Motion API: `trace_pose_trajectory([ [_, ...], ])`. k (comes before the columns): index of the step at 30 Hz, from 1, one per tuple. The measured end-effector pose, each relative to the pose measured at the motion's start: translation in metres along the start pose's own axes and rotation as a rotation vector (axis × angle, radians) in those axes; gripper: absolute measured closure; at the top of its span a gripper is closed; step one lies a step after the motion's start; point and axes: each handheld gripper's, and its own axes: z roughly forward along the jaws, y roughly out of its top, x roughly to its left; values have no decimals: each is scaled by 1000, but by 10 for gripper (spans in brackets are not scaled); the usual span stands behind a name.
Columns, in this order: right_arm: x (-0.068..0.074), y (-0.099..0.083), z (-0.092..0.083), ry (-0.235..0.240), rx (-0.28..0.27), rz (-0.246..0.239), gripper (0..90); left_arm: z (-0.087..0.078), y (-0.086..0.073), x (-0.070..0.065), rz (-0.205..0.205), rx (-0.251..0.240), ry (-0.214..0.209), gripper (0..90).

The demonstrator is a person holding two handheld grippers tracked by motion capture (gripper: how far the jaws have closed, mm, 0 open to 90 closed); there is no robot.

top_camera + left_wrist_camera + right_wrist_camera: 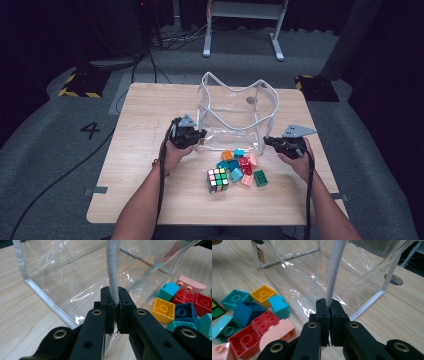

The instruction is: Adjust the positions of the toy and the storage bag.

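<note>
Both tools grip a clear plastic bag (235, 117) standing on the counter (145, 130): left tool (192, 136) at its left front edge, right tool (272, 142) at its right. Left gripper view: jaws clamped together on the bag's white rim cord (112, 277). Right gripper view: jaws pinched on the white rim cord (334, 272), toy bricks (257, 312) beside the bag.

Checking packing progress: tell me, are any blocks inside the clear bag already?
No, the clear bag holds nothing, and the blocks lie on the table before it.
</note>
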Motion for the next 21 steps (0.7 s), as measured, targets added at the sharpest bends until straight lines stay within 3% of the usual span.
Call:
trace_pose_trajectory([
  [11, 14, -11, -20, 43, -4, -7, 873, -14, -13, -22, 26, 2, -43, 858],
  [12, 16, -13, -23, 46, -4, -4, 872, -15, -15, -24, 26, 1, -62, 858],
  [19, 24, -18, -32, 55, -9, -11, 867, -24, -24, -37, 36, -3, -78, 857],
  [21, 25, -21, -34, 64, -13, 0, 839, -27, -26, -38, 44, 3, -65, 848],
])
